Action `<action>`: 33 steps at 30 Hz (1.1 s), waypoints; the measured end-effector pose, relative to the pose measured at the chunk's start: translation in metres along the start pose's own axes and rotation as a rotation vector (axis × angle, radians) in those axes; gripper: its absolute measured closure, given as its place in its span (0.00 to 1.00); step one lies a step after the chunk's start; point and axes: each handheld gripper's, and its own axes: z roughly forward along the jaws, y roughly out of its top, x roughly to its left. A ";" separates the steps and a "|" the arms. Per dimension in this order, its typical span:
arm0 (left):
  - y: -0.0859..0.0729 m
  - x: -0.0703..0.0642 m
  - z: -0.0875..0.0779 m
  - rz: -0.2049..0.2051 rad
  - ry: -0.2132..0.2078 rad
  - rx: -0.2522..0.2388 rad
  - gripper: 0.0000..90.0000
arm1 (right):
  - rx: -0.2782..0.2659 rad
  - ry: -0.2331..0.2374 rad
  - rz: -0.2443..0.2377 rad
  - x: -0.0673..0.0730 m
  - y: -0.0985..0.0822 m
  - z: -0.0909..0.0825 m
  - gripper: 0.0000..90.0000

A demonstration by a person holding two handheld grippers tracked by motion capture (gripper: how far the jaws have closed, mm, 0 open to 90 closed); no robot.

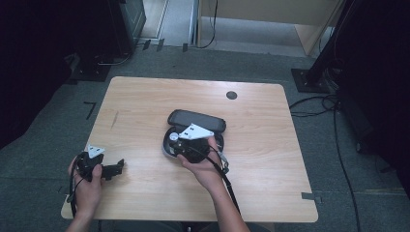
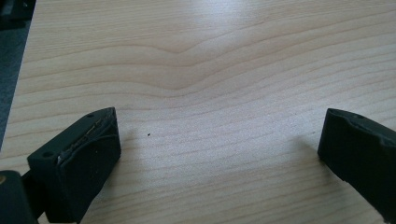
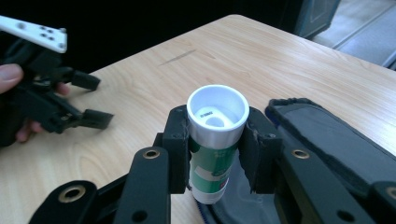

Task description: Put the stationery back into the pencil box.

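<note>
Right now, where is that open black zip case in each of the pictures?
High view: the black case lies open at the table's middle, its lid toward the far edge, partly behind the right hand-held gripper.
Left gripper view: I cannot find it among the bare tabletop and that gripper's own jaws.
Right gripper view: at lower right, behind the clamped green and white tube.
Shared landmark: the pale wooden table.
</note>
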 end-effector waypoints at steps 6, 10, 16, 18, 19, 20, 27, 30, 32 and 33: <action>0.000 0.000 0.000 0.001 0.001 -0.002 0.00 | 0.036 -0.060 0.006 -0.013 -0.008 0.019 0.74; 0.000 0.000 0.000 0.000 0.000 0.000 0.00 | 0.053 -0.086 0.031 -0.023 -0.014 0.032 0.74; 0.000 0.000 0.000 0.001 0.001 0.000 0.00 | 0.048 -0.103 0.023 -0.025 -0.017 0.051 0.74; 0.000 0.000 0.000 0.000 0.001 -0.001 0.00 | 0.031 -0.108 0.028 -0.025 -0.017 0.055 0.74; 0.000 0.000 0.000 0.001 0.001 0.001 0.00 | 0.026 -0.113 0.028 -0.025 -0.018 0.057 0.74; 0.000 0.000 0.000 0.002 0.000 0.001 0.00 | 0.026 -0.117 0.025 -0.026 -0.019 0.058 0.74; 0.000 0.000 0.000 0.000 0.000 0.000 0.00 | 0.026 -0.118 0.042 -0.030 -0.028 0.054 0.74; 0.000 0.000 0.000 0.000 0.000 0.000 0.00 | 0.037 -0.118 0.024 -0.028 -0.031 0.048 0.74; 0.000 0.000 0.000 0.002 0.000 0.001 0.00 | 0.040 -0.117 0.018 -0.028 -0.034 0.042 0.74; 0.000 0.000 0.000 0.001 0.000 0.001 0.00 | 0.041 -0.114 0.021 -0.028 -0.037 0.039 0.74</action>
